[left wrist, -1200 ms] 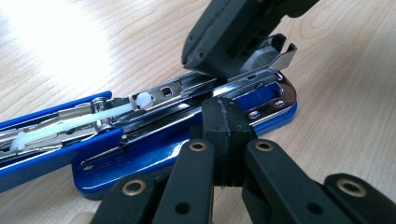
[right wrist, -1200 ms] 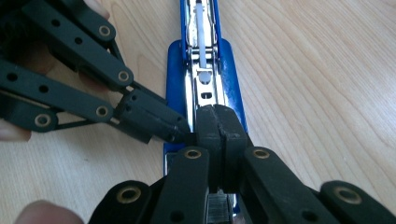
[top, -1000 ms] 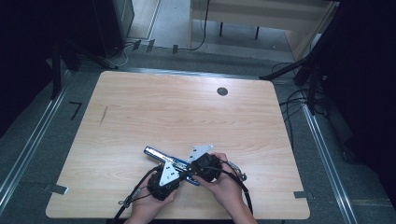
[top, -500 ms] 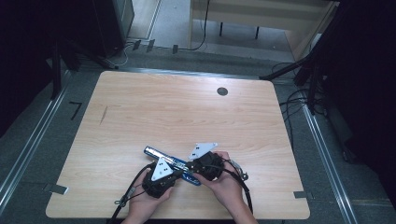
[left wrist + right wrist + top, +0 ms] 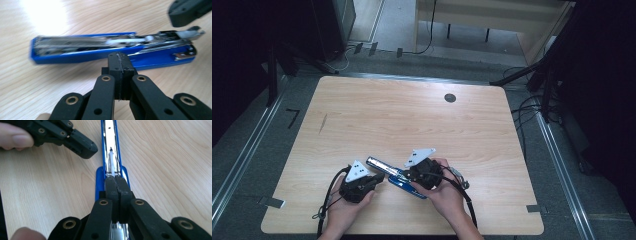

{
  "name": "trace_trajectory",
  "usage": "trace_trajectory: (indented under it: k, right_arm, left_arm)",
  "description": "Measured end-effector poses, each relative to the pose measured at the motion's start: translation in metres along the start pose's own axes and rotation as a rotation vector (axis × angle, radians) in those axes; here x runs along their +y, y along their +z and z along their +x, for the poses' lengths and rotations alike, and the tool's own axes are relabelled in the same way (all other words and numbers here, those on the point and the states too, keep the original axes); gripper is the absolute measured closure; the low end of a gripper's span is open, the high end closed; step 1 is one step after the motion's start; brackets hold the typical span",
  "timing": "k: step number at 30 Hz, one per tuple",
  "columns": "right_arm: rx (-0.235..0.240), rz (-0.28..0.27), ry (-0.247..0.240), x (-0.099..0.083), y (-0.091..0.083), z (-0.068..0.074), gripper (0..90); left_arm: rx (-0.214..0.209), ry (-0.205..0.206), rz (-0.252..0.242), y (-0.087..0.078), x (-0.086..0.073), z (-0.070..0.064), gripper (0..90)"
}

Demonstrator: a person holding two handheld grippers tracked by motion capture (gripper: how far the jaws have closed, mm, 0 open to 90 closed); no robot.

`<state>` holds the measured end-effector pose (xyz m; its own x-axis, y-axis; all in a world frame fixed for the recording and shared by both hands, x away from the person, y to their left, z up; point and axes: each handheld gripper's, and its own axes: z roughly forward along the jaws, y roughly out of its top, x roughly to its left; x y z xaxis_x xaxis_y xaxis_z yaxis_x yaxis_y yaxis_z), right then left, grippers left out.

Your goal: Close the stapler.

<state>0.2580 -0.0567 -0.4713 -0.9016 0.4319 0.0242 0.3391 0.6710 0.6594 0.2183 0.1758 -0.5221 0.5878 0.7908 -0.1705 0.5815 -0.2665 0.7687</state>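
Blue stapler (image 5: 82,53) on the wooden table (image 5: 412,120) shows no readable writing.

I count one stapler (image 5: 394,176), blue, on one table (image 5: 412,120). I've got two grippers going, the left (image 5: 373,178) and the right (image 5: 408,175), in two hands, left (image 5: 343,210) and right (image 5: 446,195). One dark round hole (image 5: 450,98) sits near the far edge.
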Motion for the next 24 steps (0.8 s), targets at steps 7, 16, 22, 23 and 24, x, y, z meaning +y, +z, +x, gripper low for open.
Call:
trace_trajectory:
  k: [7, 16, 22, 23, 24]
  right_arm:
    - [0.013, 0.02, -0.013, 0.016, 0.016, 0.001, 90.0]
    - [0.009, 0.04, -0.014, 0.026, 0.037, -0.004, 90.0]
    - [0.012, 0.045, -0.022, 0.031, 0.043, -0.004, 90.0]
    - [0.011, 0.041, -0.027, 0.032, 0.043, -0.005, 90.0]
    - [0.01, 0.042, -0.022, 0.034, 0.044, -0.005, 90.0]
  left_arm:
    - [0.045, -0.032, 0.009, 0.0, -0.002, 0.013, 90.0]
    - [0.095, -0.002, 0.049, 0.007, -0.001, 0.011, 90.0]
    - [0.118, -0.001, 0.066, 0.012, 0.001, 0.009, 90.0]
    - [0.118, -0.003, 0.064, 0.013, 0.001, 0.009, 90.0]
    - [0.119, -0.008, 0.063, 0.013, 0.001, 0.009, 90.0]
